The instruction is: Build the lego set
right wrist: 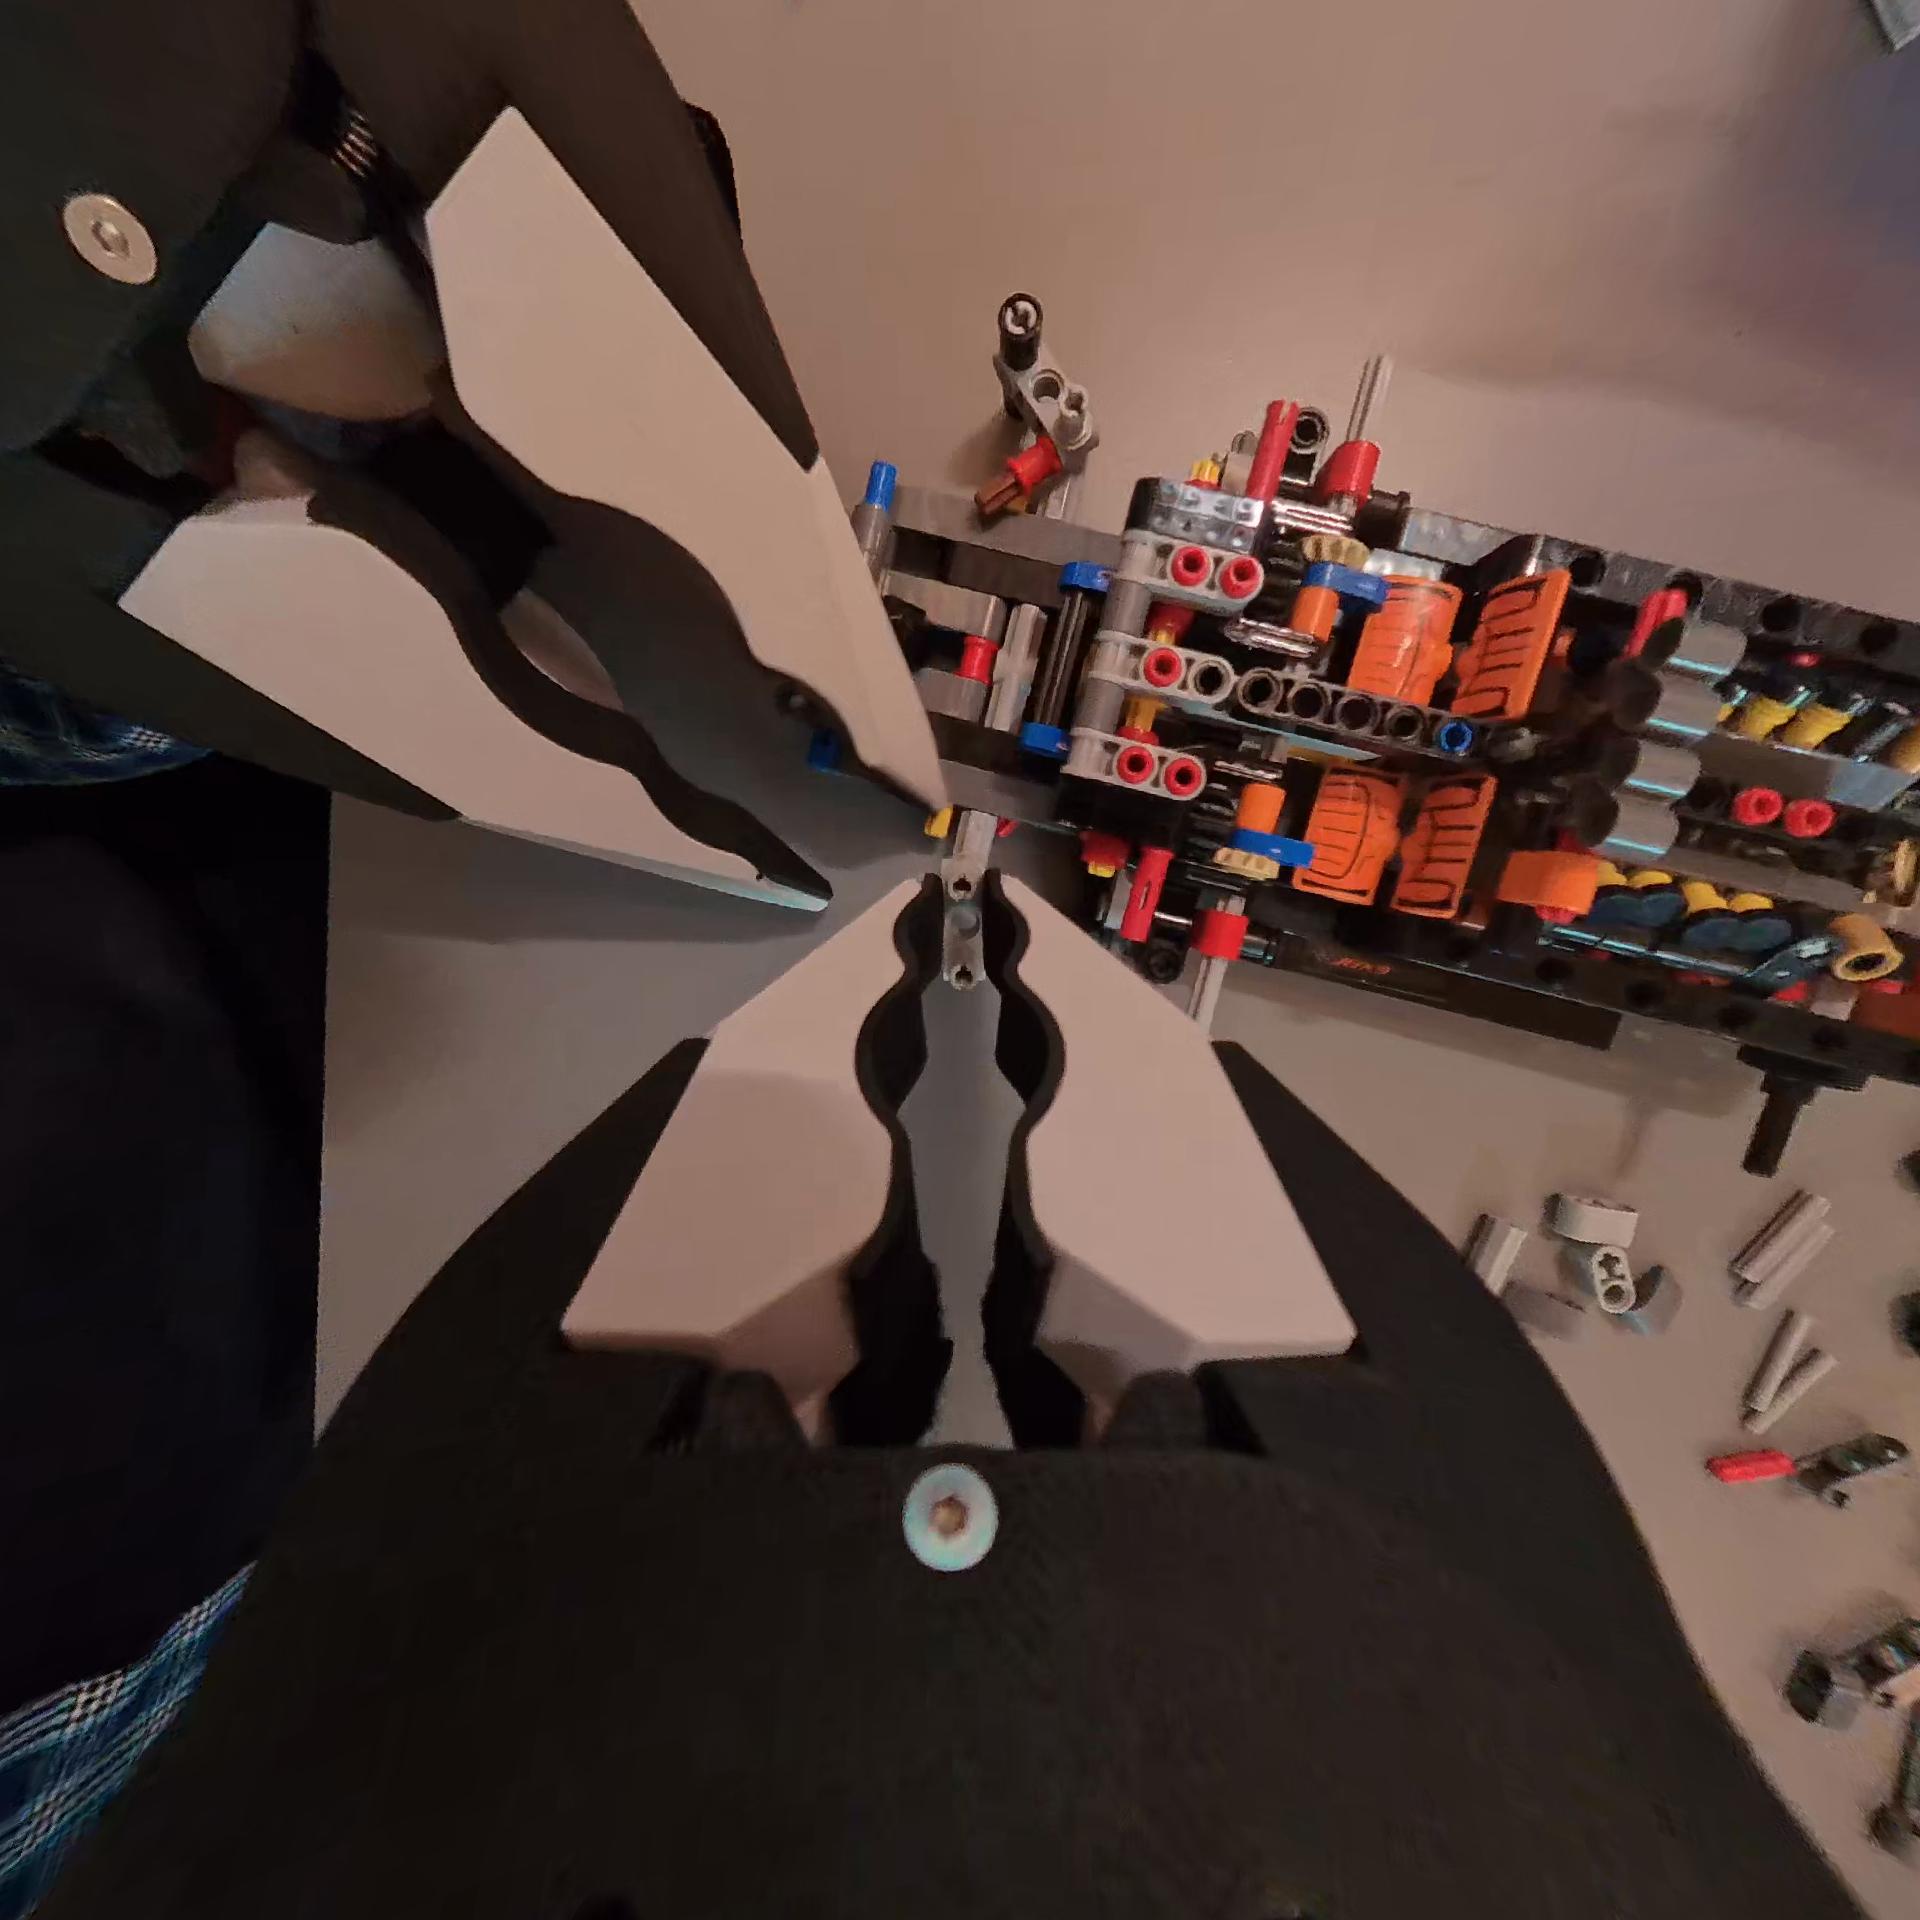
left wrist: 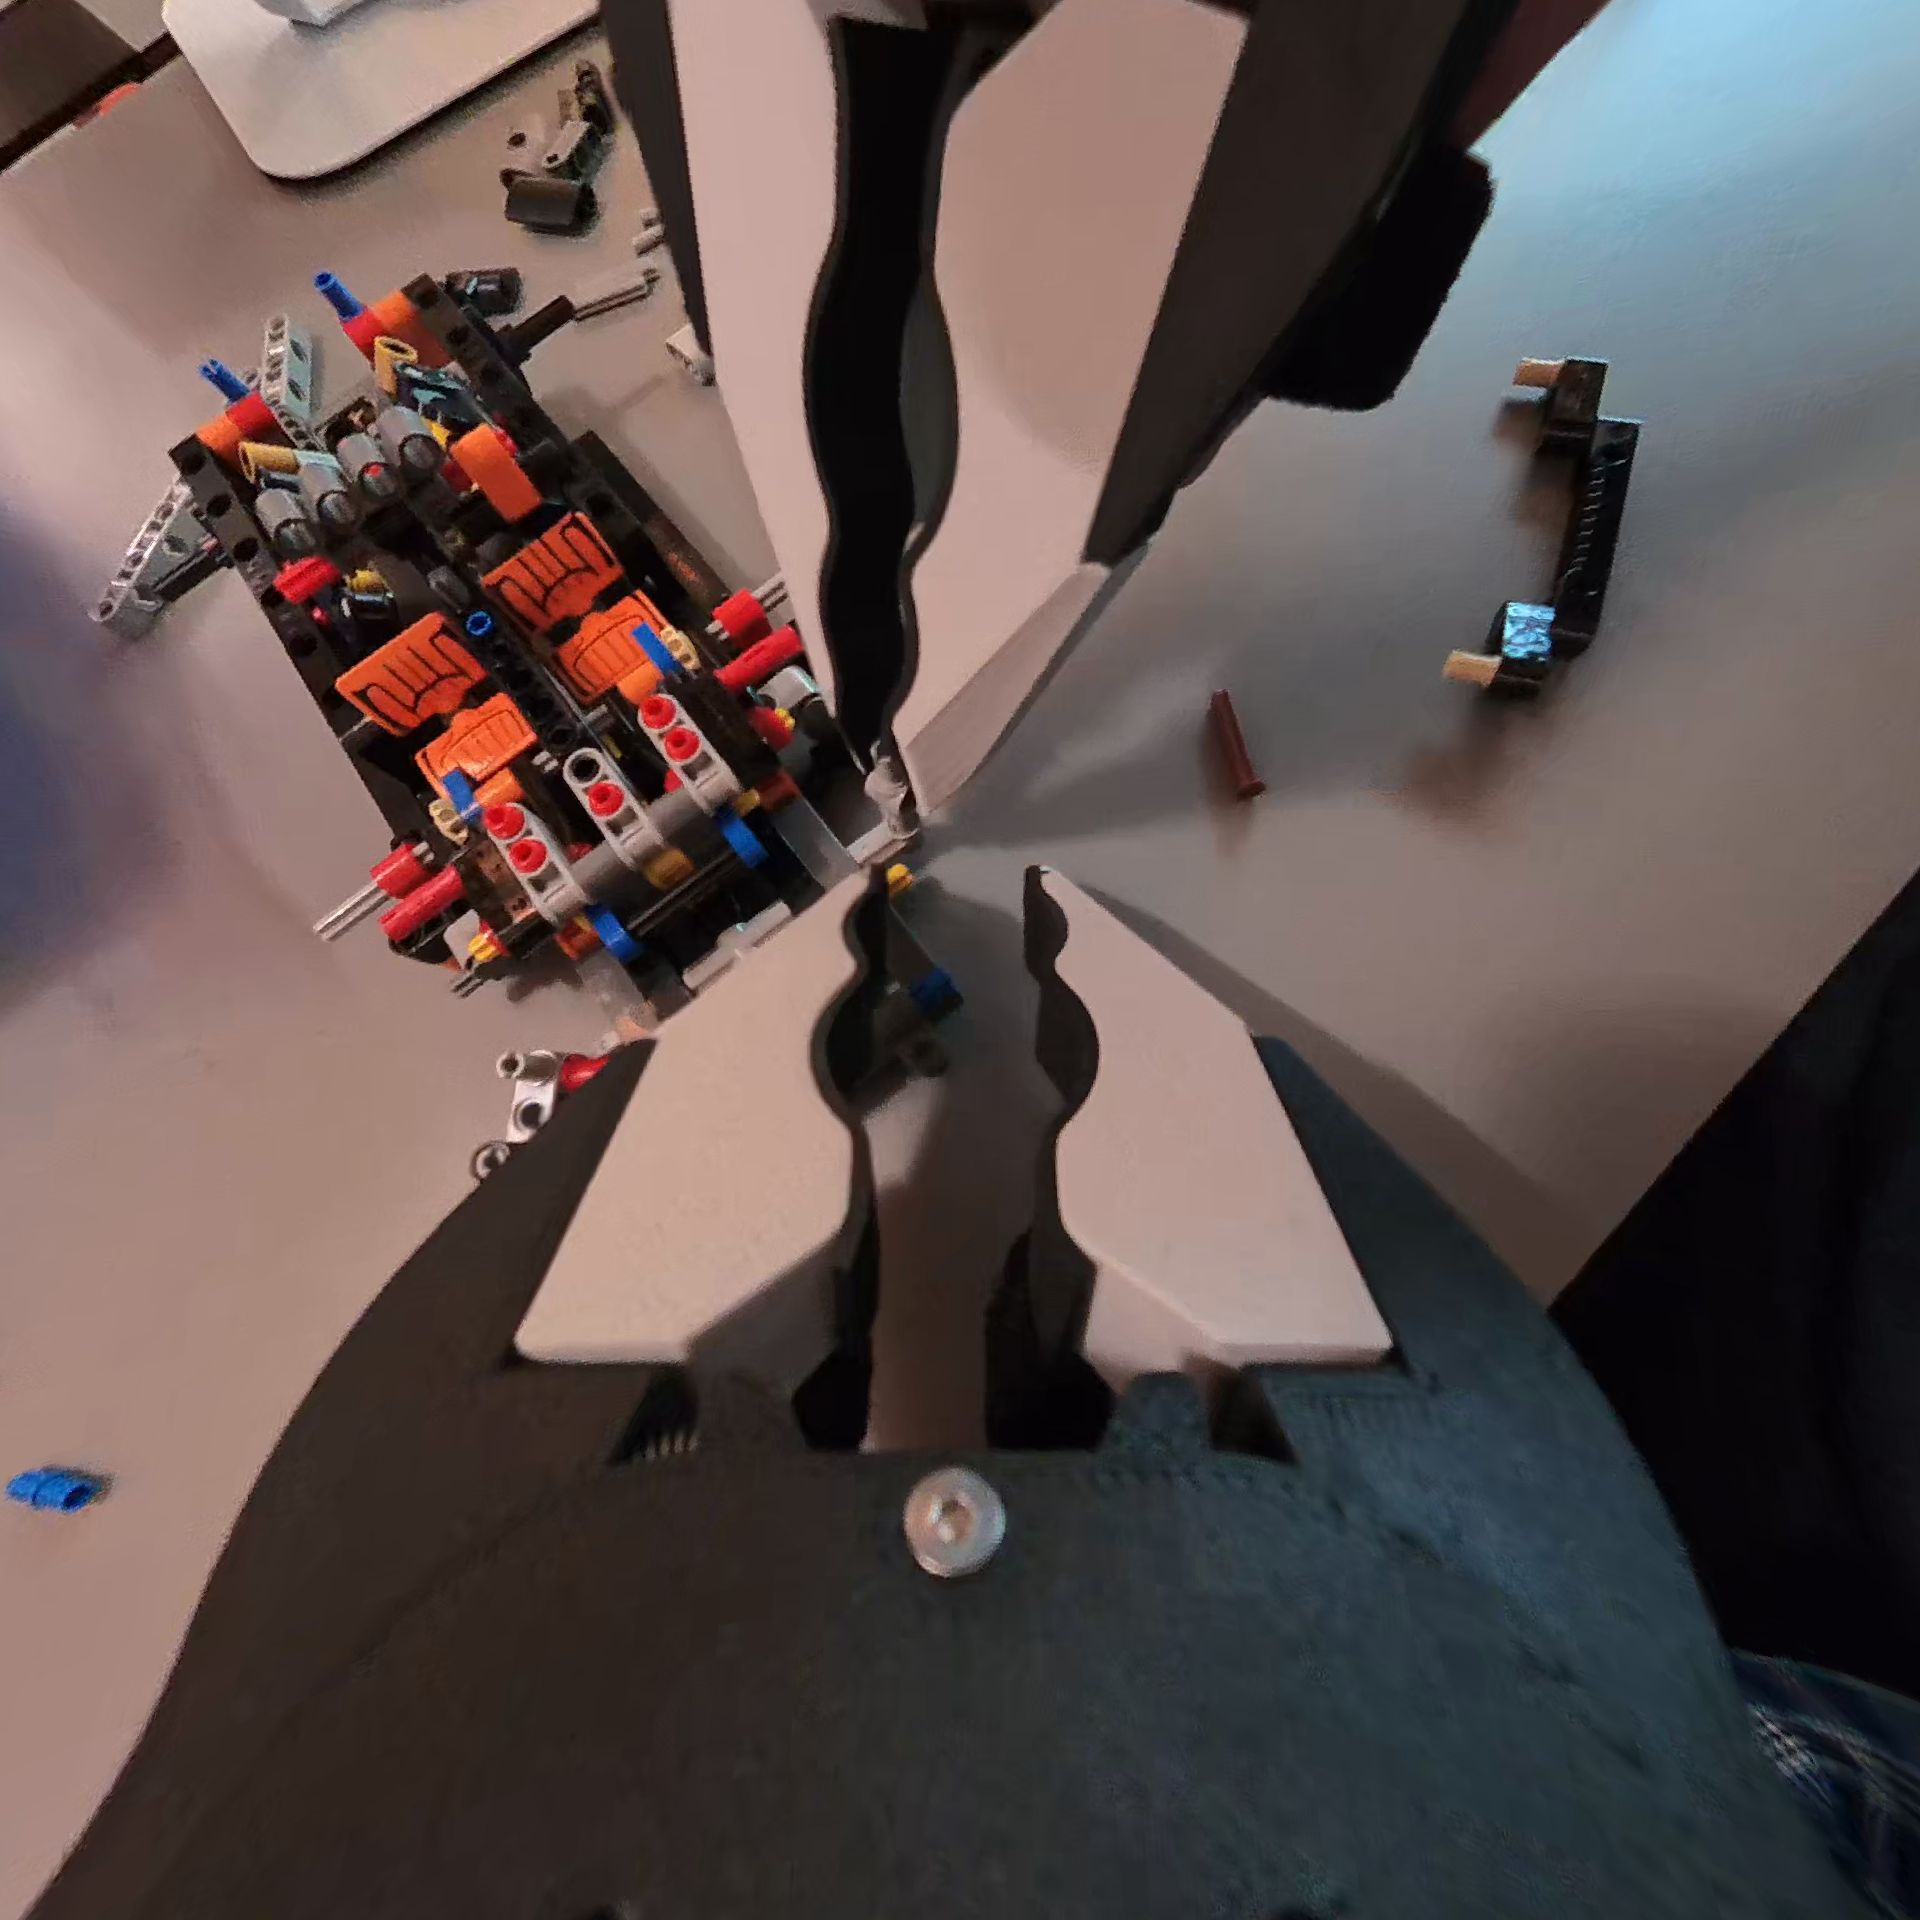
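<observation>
The Lego model, a long black frame with orange seats and red, blue and grey parts, lies on the table; it also shows in the right wrist view. My right gripper is shut on a thin light grey beam and holds it against the model's near end. In the left wrist view it comes in from the top with the beam at its tips. My left gripper is open at the same end, its jaws around a blue pin. It also shows in the right wrist view.
A black sub-assembly with tan pins and a brown pin lie to the right. A blue pin lies at the left, and a white stand base at the back. Loose grey connectors and a red pin lie beside the model.
</observation>
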